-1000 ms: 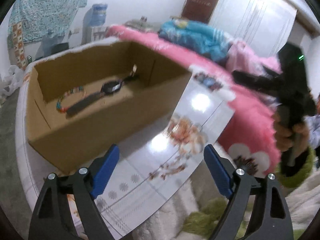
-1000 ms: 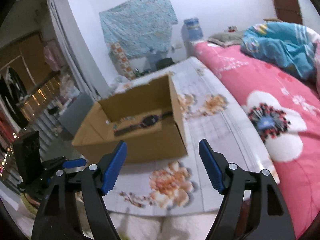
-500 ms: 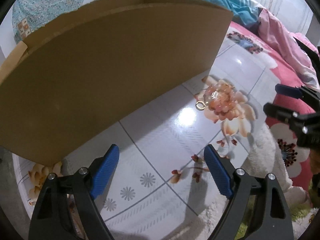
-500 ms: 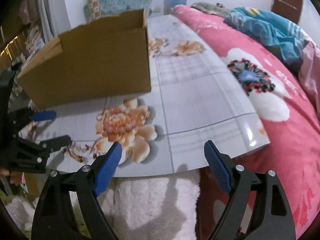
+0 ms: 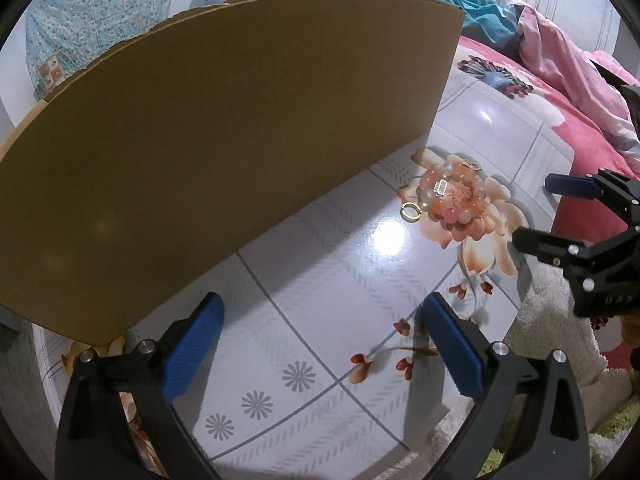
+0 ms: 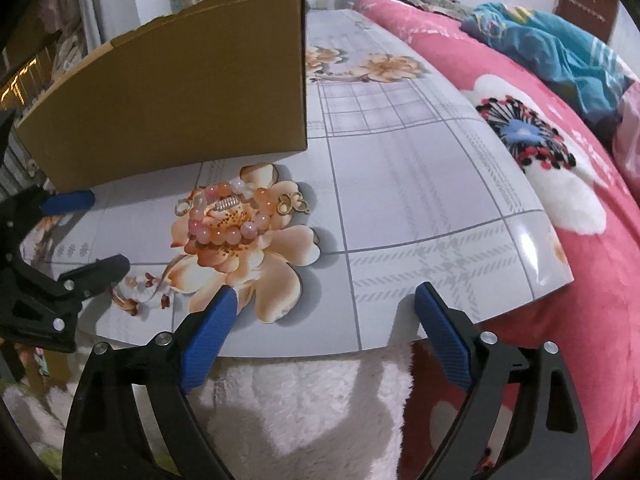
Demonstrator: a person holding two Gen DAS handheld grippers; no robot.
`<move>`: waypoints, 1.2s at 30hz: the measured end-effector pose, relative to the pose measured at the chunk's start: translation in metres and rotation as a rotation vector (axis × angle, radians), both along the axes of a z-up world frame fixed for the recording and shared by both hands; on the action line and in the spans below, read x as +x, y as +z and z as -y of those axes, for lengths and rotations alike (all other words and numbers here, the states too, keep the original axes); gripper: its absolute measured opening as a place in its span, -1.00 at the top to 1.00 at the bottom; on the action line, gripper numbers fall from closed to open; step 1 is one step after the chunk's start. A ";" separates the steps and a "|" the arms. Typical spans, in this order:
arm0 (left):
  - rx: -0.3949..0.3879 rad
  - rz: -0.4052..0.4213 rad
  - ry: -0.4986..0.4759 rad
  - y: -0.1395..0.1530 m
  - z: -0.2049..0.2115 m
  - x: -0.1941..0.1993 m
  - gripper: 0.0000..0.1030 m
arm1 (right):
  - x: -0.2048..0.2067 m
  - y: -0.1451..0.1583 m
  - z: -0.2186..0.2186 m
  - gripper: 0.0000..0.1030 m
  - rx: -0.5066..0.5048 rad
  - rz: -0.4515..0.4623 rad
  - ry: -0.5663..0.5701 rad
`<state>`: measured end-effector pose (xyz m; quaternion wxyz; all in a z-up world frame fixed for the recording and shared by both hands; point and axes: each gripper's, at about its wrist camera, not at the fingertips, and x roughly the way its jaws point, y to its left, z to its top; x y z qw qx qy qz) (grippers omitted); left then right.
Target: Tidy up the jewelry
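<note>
A pink and orange bead bracelet (image 5: 450, 200) (image 6: 228, 216) lies on the floral table beside a cardboard box (image 5: 224, 132) (image 6: 172, 92). A gold ring (image 5: 411, 212) (image 6: 182, 207) lies at its box side, a silver clasp (image 6: 227, 203) on top, and a gold charm (image 6: 294, 203) at its other side. My left gripper (image 5: 320, 344) is open and empty, low over the table in front of the box. My right gripper (image 6: 320, 320) is open and empty at the table's near edge; it also shows in the left wrist view (image 5: 536, 212).
The table top (image 6: 400, 184) is a glossy sheet with flower prints. A pink flowered bed (image 6: 560, 140) with a blue blanket (image 6: 552, 44) runs along its right side. White fluffy rug (image 6: 304, 408) lies below the table edge. The box's inside is hidden.
Both grippers have dropped low toward the table; the box inside, with watch and bracelet, has gone out of sight. The jewelry pile now shows clearly. Both stay open.
</note>
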<state>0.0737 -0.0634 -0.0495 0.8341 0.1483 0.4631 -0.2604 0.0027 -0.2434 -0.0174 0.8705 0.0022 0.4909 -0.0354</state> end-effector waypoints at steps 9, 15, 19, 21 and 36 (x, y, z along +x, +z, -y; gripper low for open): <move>0.018 -0.025 -0.014 -0.001 0.004 0.003 -0.90 | -0.001 -0.001 0.000 -0.84 0.028 0.006 0.000; 0.016 -0.022 -0.011 -0.002 0.003 0.002 -0.90 | -0.004 -0.001 0.002 -0.84 0.035 0.021 0.004; 0.020 -0.026 -0.012 -0.002 0.004 0.002 -0.90 | -0.008 -0.002 0.002 -0.84 0.038 0.035 0.016; 0.027 -0.036 -0.012 -0.002 0.004 0.003 -0.90 | -0.010 0.000 0.005 -0.84 0.066 0.045 0.032; -0.027 0.070 -0.298 0.029 0.088 -0.015 -0.19 | -0.013 0.006 0.074 -0.26 0.583 0.106 -0.049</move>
